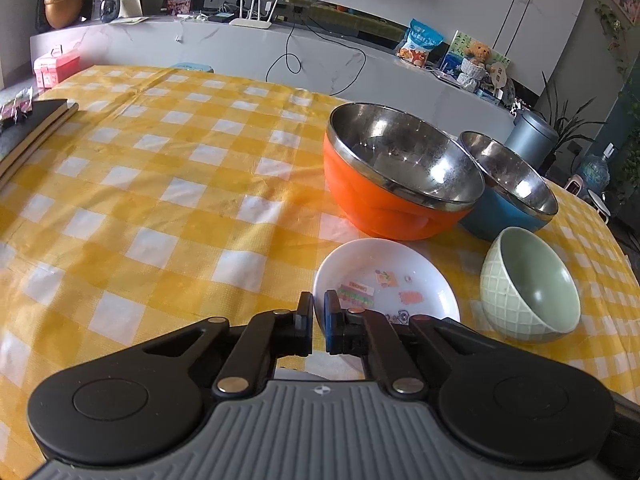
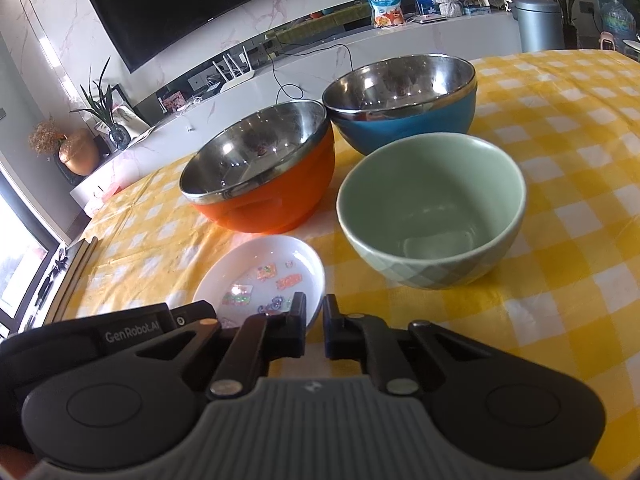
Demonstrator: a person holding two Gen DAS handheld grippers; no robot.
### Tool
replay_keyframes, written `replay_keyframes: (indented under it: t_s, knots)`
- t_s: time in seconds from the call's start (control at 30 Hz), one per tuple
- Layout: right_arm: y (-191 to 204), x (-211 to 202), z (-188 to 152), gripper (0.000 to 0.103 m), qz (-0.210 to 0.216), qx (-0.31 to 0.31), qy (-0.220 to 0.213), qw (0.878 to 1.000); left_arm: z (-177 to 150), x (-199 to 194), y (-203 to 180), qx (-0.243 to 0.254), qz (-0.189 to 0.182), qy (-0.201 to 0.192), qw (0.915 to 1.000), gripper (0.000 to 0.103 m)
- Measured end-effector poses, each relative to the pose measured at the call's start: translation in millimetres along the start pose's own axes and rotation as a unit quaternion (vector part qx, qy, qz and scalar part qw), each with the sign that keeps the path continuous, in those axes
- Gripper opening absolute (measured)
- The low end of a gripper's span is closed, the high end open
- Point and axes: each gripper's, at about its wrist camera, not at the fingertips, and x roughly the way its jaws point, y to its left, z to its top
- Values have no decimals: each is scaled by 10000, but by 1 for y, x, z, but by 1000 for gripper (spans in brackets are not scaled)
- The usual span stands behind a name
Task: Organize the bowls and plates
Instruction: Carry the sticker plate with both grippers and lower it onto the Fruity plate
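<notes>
Left view: left tool (image 1: 319, 307), narrow empty gap, plate (image 1: 386, 276) rim just ahead-right on table (image 1: 160, 184); right view: right tool (image 2: 315, 309), same narrow gap, apparently nothing pinched, plate (image 2: 262, 276) ahead-left, equally near.

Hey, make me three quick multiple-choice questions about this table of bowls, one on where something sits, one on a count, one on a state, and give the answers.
1. Where is the small white plate with cartoon stickers?
A. In front of the orange steel-lined bowl
B. Inside the blue bowl
C. Under the green bowl

2. How many steel-lined bowls stand on the yellow checked tablecloth?
A. One
B. Two
C. Four

3. What is in the pale green ceramic bowl?
A. Rice
B. A spoon
C. Nothing

Answers: 1 A, the plate lies on the cloth just nearer than the orange bowl. 2 B, the orange one and the blue steel-lined bowl. 3 C, the right wrist view shows its bare inside.
</notes>
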Motion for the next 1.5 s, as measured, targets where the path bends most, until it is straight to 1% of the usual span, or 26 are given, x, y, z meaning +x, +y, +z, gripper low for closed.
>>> replay_keyframes:
  t_s: [0.17, 0.3, 0.5, 0.7, 0.9, 1.13, 1.3, 1.5]
  knots:
    - [10, -14, 2, 5, -19, -173, 9, 9998, 1, -23, -5, 147, 93, -80, 9998, 5]
    - [18, -31, 4, 5, 23, -297, 61, 9995, 0, -42, -3, 101, 144, 56, 9998, 5]
    - [35, -54, -7, 5, 127, -581, 363, 9976, -10, -74, 1, 213, 398, 242, 9987, 6]
    - [44, -69, -20, 5, 330, -737, 742, 9940, -21, -96, 16, 44, 463, 534, 9975, 6]
    - [54, -76, -33, 5, 433, -810, 1000, 9907, -33, -103, 29, -75, 510, 772, 9957, 7]
    - [56, -71, -43, 5, 352, -822, 1281, 9877, -44, -99, 33, -9, 571, 1030, 9930, 8]
    - [59, -67, -47, 5, 265, -903, 1322, 9868, -46, -95, 32, 91, 630, 1077, 9921, 8]
    - [59, -62, -47, 5, 264, -901, 1370, 9861, -45, -90, 33, 124, 673, 1082, 9918, 8]
